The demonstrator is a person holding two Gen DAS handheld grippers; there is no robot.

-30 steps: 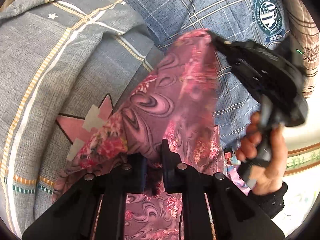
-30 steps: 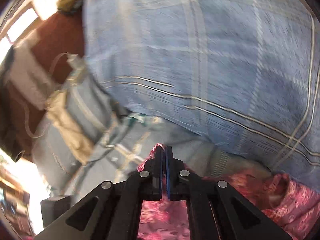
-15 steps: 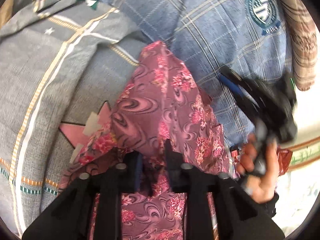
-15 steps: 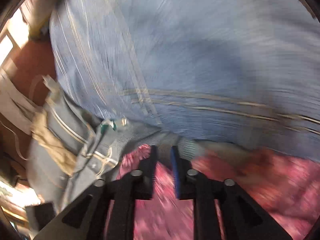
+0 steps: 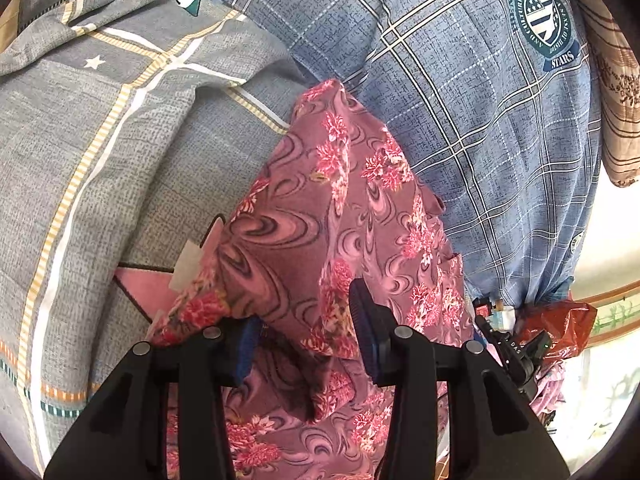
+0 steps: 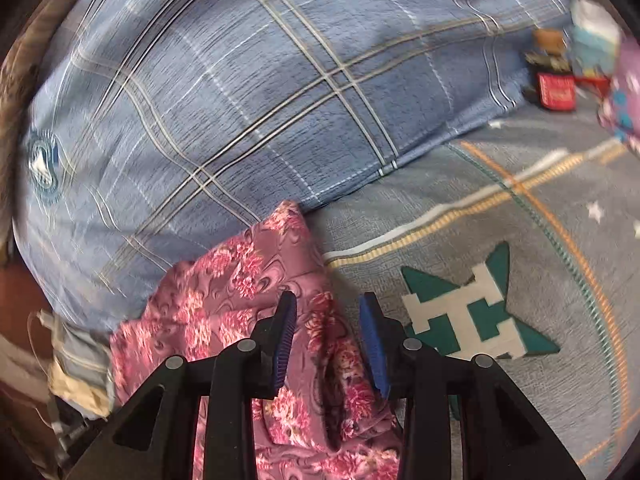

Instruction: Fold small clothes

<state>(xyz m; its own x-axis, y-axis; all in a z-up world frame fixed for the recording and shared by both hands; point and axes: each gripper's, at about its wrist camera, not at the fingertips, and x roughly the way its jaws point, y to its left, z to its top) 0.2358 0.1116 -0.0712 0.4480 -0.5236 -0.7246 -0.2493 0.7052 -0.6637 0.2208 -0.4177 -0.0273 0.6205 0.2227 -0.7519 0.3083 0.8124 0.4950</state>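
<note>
A mauve garment with pink flowers [image 5: 340, 208] lies in a loose heap on the grey bedsheet [image 5: 100, 168], its far tip against the blue plaid pillow [image 5: 460, 100]. My left gripper [image 5: 306, 332] hovers over its near part. Its jaws are opening, and a fold of the cloth sits loose between the blue pads without being pinched. In the right wrist view the same garment [image 6: 240, 280] lies below my right gripper [image 6: 328, 332], whose jaws are also opening over the cloth's edge, gripping nothing. This view is slightly blurred.
A brown checked cloth [image 5: 616, 100] hangs at the far right by the pillow. A red packet [image 5: 560, 324] and a black device [image 5: 516, 356] sit at the bed's right edge. Small boxes [image 6: 556, 84] stand beyond the pillow, and a teal star print [image 6: 472, 312] marks the sheet.
Both grippers went from shut to open. The right one let go of the raised corner and swung away. The garment dropped from a stretched sheet into a slack heap.
</note>
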